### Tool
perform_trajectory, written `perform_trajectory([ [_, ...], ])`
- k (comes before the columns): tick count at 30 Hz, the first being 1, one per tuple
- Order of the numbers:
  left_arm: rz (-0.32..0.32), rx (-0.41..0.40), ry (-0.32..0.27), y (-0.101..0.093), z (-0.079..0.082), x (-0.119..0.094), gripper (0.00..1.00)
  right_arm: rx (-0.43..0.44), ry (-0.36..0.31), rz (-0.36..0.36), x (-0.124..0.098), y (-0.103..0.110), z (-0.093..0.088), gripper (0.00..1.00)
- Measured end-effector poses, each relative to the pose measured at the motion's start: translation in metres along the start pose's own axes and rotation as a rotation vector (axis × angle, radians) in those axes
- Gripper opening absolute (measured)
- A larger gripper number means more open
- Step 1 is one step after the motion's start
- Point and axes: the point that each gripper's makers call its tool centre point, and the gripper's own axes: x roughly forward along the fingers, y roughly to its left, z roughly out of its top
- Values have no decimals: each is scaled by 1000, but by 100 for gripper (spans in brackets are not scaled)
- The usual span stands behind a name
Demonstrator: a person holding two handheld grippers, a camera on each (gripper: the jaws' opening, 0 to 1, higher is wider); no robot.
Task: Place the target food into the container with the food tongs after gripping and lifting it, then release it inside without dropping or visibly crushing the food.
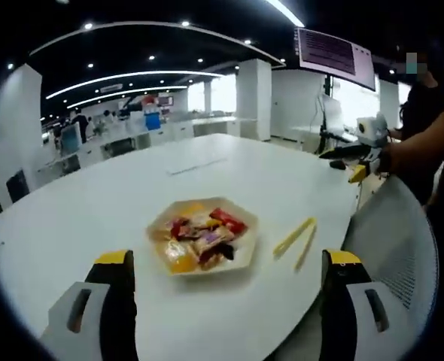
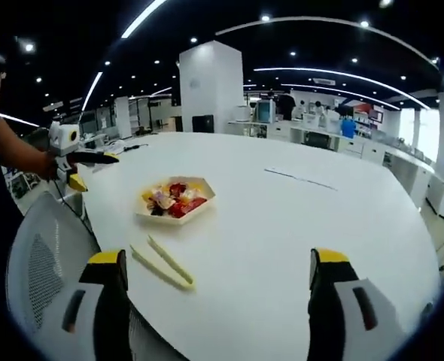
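Note:
A cream hexagonal dish (image 1: 250, 251) (image 2: 205, 203) sits on the white round table (image 1: 94, 203) (image 2: 297, 218) with several wrapped sweets (image 1: 203, 239) (image 2: 173, 200) in red, yellow and dark foil piled in it. Yellow food tongs (image 1: 296, 239) (image 2: 162, 263) lie flat on the table beside the dish, untouched. My left gripper (image 1: 228, 259) stands open just short of the dish, jaws wide apart and empty. My right gripper (image 2: 217, 257) is open too, with the tongs near its left jaw. Each gripper also shows far off in the other's view (image 1: 354, 159) (image 2: 79, 162).
A grey mesh chair back (image 1: 395, 241) (image 2: 45, 263) stands against the table edge between the two grippers. A person's arm (image 1: 421, 143) (image 2: 15, 150) holds the far gripper. A thin dark cable or strip (image 2: 301, 179) lies across the table's far side. Desks and pillars fill the office behind.

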Motion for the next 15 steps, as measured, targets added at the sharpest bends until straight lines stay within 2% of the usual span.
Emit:
perform_trajectory([
  [2, 0, -34, -18, -8, -1, -2, 100, -29, 59, -6, -4, -5, -18, 99],
  [4, 3, -26, -28, -20, -5, -2, 100, -8, 61, -3, -6, -8, -23, 99],
  [6, 22, -36, -13, -30, -13, -3, 100, 3, 67, 13, -10, -7, -24, 99],
  [7, 24, -44, -6, -35, -14, -3, 100, -3, 58, 14, -12, -7, -22, 99],
  [9, 27, -34, -31, -44, -14, -2, 100, -57, -9, 28, -13, -9, -12, 99],
  [10, 19, -28, -38, -49, -15, 0, 100, -51, -3, 23, -14, -11, -14, 99],
  [12, 24, -17, -6, -52, -23, 6, 100, -28, 10, 23, -17, -14, -16, 99],
  [14, 37, -10, -13, -52, -21, 11, 100, -24, -34, 27, -19, -13, -12, 99],
  [15, 40, -9, -14, -52, -21, 12, 100, -18, -29, 32, -21, -12, -14, 99],
])
